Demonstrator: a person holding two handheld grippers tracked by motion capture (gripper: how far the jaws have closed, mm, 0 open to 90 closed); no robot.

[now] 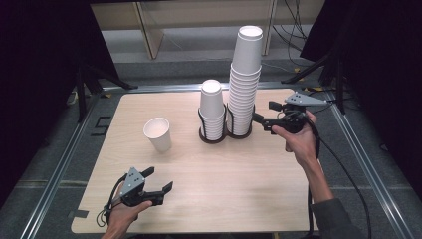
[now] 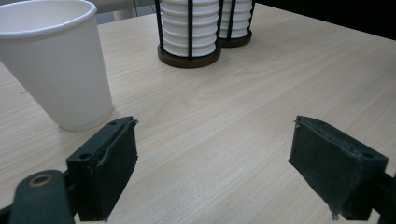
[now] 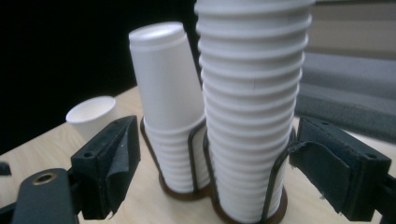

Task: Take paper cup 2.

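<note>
A single white paper cup (image 1: 158,133) stands upright, mouth up, on the left part of the wooden table (image 1: 224,189). Two stacks of upside-down white cups sit in dark wire holders at the table's back: a short stack (image 1: 212,109) and, to its right, a tall stack (image 1: 244,84). My left gripper (image 1: 160,178) is open near the front left edge; the single cup (image 2: 56,60) stands just beyond its left jaw, untouched. My right gripper (image 1: 263,111) is open beside the tall stack's lower part. The tall stack (image 3: 252,93) stands between its jaws, and I see no pad pressing on it.
Metal rails run along the table's edges. A black tripod leg (image 1: 82,89) stands at the back left, and dark stands and cables at the back right. A wooden frame (image 1: 149,30) is behind the table. Bare tabletop lies between the two hands.
</note>
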